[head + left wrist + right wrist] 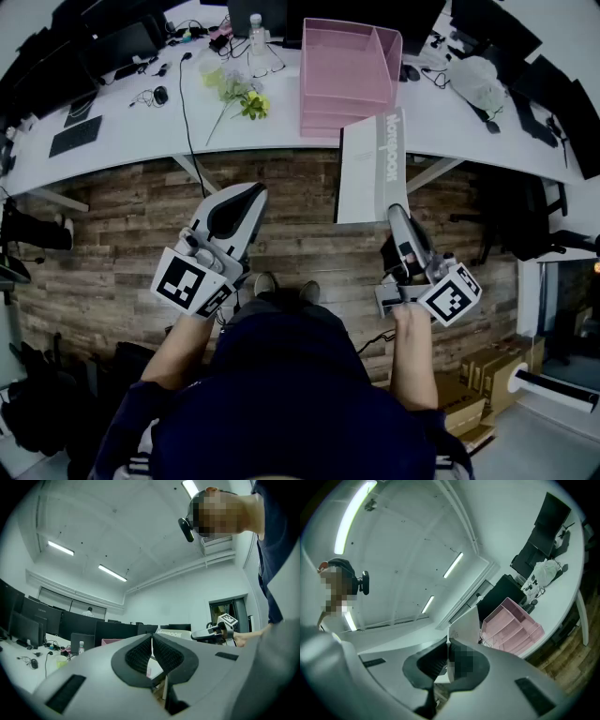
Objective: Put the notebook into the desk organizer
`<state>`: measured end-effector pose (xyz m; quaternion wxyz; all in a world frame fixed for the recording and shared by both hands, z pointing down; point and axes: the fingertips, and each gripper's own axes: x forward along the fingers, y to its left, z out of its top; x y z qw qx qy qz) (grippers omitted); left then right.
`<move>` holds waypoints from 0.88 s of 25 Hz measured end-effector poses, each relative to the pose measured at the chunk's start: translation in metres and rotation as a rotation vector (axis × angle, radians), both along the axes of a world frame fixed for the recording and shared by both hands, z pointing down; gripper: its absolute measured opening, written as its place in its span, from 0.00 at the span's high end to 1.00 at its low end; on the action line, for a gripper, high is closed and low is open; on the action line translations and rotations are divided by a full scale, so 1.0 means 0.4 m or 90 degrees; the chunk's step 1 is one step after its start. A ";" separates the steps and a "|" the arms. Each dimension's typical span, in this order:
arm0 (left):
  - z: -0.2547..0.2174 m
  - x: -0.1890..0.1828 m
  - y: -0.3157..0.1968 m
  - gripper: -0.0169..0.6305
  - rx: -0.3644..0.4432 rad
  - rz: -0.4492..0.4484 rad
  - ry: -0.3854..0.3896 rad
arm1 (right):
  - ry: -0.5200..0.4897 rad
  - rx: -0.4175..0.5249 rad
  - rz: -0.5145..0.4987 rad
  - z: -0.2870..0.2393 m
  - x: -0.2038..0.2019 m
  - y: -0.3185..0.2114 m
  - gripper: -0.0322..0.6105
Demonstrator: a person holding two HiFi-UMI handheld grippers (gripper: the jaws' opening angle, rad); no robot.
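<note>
1. Notebook (373,169): it stands upright in the air, held by its lower edge. It is in front of the near edge of the bench (131,131), with its spine lettering running vertically. In the head view its top corner overlaps the bench edge just below the pink organizer (347,80). It is not in the organizer.
2. Right gripper (397,214): it is held out ahead of the person's right side and points forward and up. The right hand (410,323) is closed round its handle, with the forearm stretched forward.
3. Left gripper (251,192): it is raised at the left and tilted up toward the bench, well apart from the notebook.
4. Surface and room:
   - The bench is white and curved.
   - It carries the organizer, a bunch of flowers (239,94), a bottle (256,33), cables and a row of dark monitors (122,42) along the far side.
   - Below it is a wood-plank floor (122,216).
   - The gripper views show a white ceiling with strip lights (112,573).
5. Fingers:
   - The right gripper's fingers (431,660) pinch the notebook's bottom edge. The cover rises straight up from between the pads, and the organizer lies beyond it to the right.
   - The left gripper's fingers (138,658) are pressed together with nothing between them.
</note>
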<state>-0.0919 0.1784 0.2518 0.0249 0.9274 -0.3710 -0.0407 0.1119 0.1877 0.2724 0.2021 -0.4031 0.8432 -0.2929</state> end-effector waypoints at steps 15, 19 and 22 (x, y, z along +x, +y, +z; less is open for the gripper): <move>-0.007 0.022 0.010 0.92 0.003 -0.010 -0.003 | -0.004 0.000 -0.006 -0.001 0.020 -0.006 0.93; -0.009 0.027 0.015 0.92 0.005 -0.013 -0.003 | -0.007 -0.006 -0.008 0.002 0.025 -0.003 0.93; -0.010 0.037 0.019 0.92 0.006 -0.016 -0.003 | -0.003 0.003 -0.014 -0.003 0.030 -0.001 0.93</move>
